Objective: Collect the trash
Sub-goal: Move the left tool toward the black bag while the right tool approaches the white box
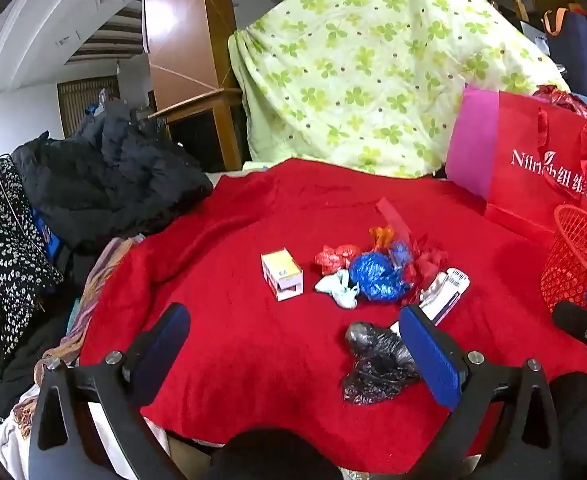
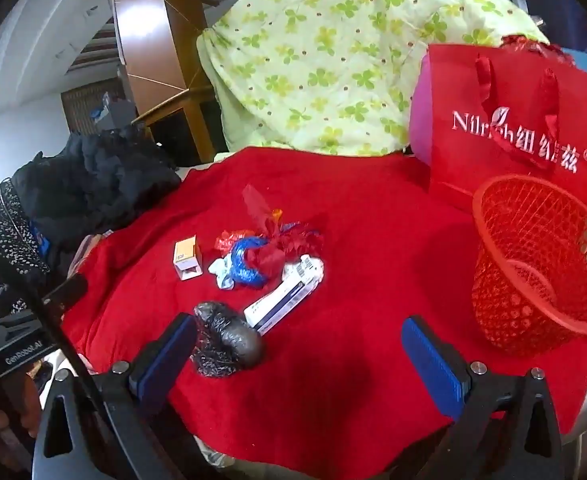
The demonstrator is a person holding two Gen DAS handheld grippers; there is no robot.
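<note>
a red blanket [image 2: 353, 360] covers the surface — trash pile [image 2: 265, 256] at 11 o'clock, red basket [image 2: 541, 264] at 2; left gripper [image 1: 293, 344] and right gripper [image 2: 299, 356] both spread, empty.

Covered by a red fleece cloth [image 1: 233, 344], with litter in a loose cluster near the middle: small yellow-and-white box [image 1: 282, 274] standing apart on the left; pale crumpled tissue [image 1: 339, 288] just beside a blue foil ball [image 1: 375, 276]; red wrappers [image 1: 333, 258] and an orange scrap [image 1: 381, 237] behind. Long white carton [image 2: 281, 304] lying flat, one end near a crumpled black plastic bag [image 2: 225, 340]. Red mesh basket [image 2: 541, 264] upright at the right edge, red paper gift bag [image 2: 513, 120] behind it. Dark jackets [image 1: 105, 184] heaped along the left.
</note>
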